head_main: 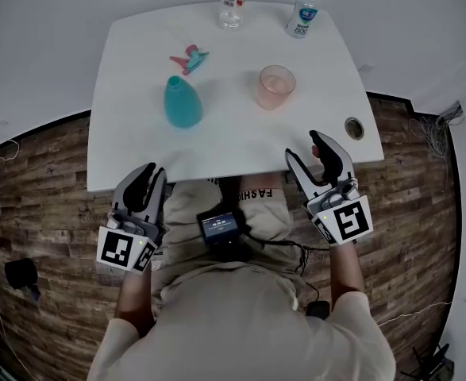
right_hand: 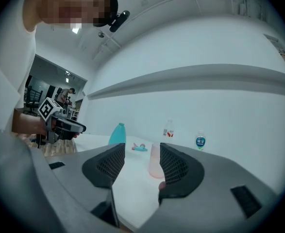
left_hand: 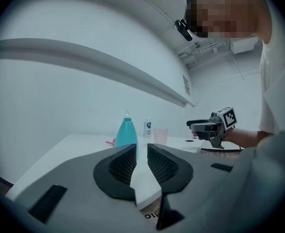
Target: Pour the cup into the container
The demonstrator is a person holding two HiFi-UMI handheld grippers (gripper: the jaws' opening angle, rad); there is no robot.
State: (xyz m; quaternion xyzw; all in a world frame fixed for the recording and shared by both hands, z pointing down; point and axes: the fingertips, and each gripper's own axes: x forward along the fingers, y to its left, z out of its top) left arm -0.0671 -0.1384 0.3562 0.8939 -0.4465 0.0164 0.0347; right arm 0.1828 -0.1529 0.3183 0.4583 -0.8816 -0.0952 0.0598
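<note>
A pink see-through cup stands on the white table, right of centre. A teal bottle without its cap stands to its left. My left gripper hovers at the table's near edge, open by a narrow gap with nothing in it; the teal bottle and cup are well beyond it. My right gripper is over the near right edge, open and empty. The cup shows between its jaws but farther off, untouched.
A pink and teal spray cap lies behind the teal bottle. Two small clear bottles stand at the far edge. A round cable hole sits near the table's right edge. Wooden floor surrounds the table.
</note>
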